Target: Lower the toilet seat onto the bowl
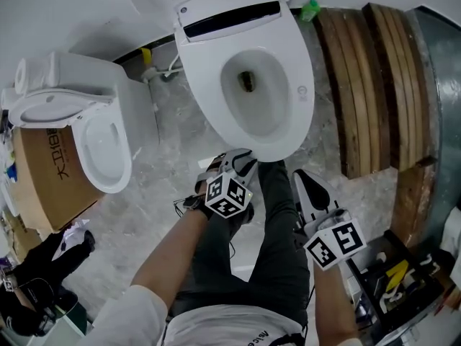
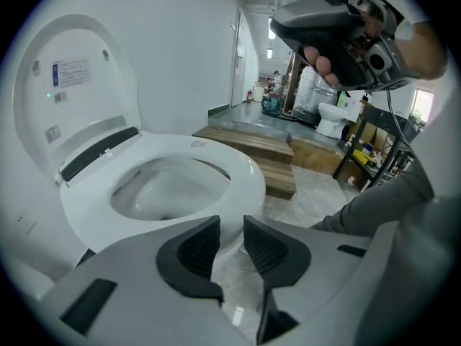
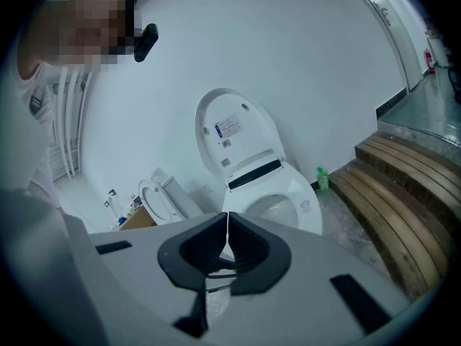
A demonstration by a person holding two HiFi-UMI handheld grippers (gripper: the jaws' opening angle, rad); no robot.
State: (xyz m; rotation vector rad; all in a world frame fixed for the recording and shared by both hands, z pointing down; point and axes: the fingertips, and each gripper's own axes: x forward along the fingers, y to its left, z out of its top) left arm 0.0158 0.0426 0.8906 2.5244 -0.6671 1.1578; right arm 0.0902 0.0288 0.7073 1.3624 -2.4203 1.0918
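The seat [image 1: 299, 56] is seen lowered flat on the bowl [image 2: 155, 193], with the lid [image 2: 79, 85] raised against the wall; the left gripper [image 2: 230, 229] is held just before the bowl's front rim, its fingers [image 2: 197, 251] parted by a narrow gap, nothing being gripped and only floor and rim showing through; the right gripper [image 3: 227, 218] is held farther back, beside the person's leg [image 1: 277, 222], its fingers [image 3: 250, 251] brought together at the tips and empty; a second toilet [image 1: 124, 157] is set to the left, wooden steps [image 1: 367, 85] to the right.
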